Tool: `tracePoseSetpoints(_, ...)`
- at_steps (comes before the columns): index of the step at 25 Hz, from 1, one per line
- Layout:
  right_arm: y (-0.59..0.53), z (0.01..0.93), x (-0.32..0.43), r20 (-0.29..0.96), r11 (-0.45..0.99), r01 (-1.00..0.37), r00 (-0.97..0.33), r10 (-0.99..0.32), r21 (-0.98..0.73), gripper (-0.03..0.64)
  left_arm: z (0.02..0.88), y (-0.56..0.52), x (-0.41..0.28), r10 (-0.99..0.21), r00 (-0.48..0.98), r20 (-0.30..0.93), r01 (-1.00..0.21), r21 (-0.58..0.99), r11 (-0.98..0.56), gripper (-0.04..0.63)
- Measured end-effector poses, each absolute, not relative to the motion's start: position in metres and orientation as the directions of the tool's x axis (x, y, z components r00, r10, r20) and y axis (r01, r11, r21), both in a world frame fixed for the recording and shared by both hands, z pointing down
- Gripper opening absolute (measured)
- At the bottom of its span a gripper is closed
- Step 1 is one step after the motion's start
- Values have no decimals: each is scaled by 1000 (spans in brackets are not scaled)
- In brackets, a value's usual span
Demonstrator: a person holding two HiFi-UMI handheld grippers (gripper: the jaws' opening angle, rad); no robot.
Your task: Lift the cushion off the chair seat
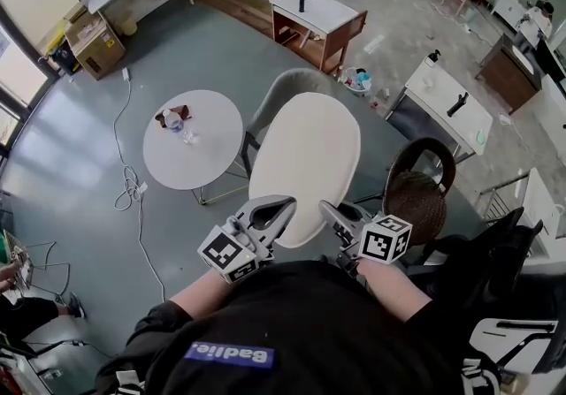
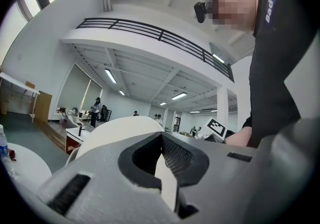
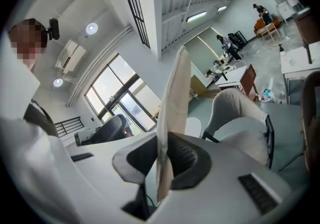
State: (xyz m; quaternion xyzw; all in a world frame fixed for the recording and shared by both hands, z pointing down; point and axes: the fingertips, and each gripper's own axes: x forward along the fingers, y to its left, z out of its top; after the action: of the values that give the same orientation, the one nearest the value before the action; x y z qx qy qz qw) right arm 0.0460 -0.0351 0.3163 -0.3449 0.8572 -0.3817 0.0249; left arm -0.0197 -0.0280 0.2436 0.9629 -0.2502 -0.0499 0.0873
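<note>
I hold a cream oval cushion (image 1: 305, 163) up in the air by its near edge, one gripper at each side. In the head view, my left gripper (image 1: 276, 212) is shut on the near left of the rim and my right gripper (image 1: 331, 215) on the near right. The left gripper view shows the cushion (image 2: 117, 130) rising beyond the left gripper (image 2: 166, 180), its edge pinched between the dark pads. The right gripper (image 3: 163, 168) clamps the cushion (image 3: 175, 92), seen edge-on and standing upright. The grey chair (image 1: 285, 88) stands beneath, its seat (image 3: 247, 130) bare.
A round white table (image 1: 208, 159) with a bottle (image 1: 174, 123) stands left of the chair. A brown wicker chair (image 1: 417, 197) is close on the right. A cable (image 1: 131, 190) trails across the floor at left. White counters (image 1: 442, 97) and a wooden cabinet (image 1: 318, 22) stand further off.
</note>
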Motion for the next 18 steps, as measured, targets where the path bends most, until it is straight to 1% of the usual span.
tracePoseSetpoints(6,-25,298,41,202,534,-571,-778,-595,-624,62,241,-18,-12,-457,888,-55,-440,187,-878,12)
tracePoseSetpoints(18,-11,293,30,195,573,-549,-804,-562,-609,60,239,-12,-6,-444,895,-40,-426,219,-878,12)
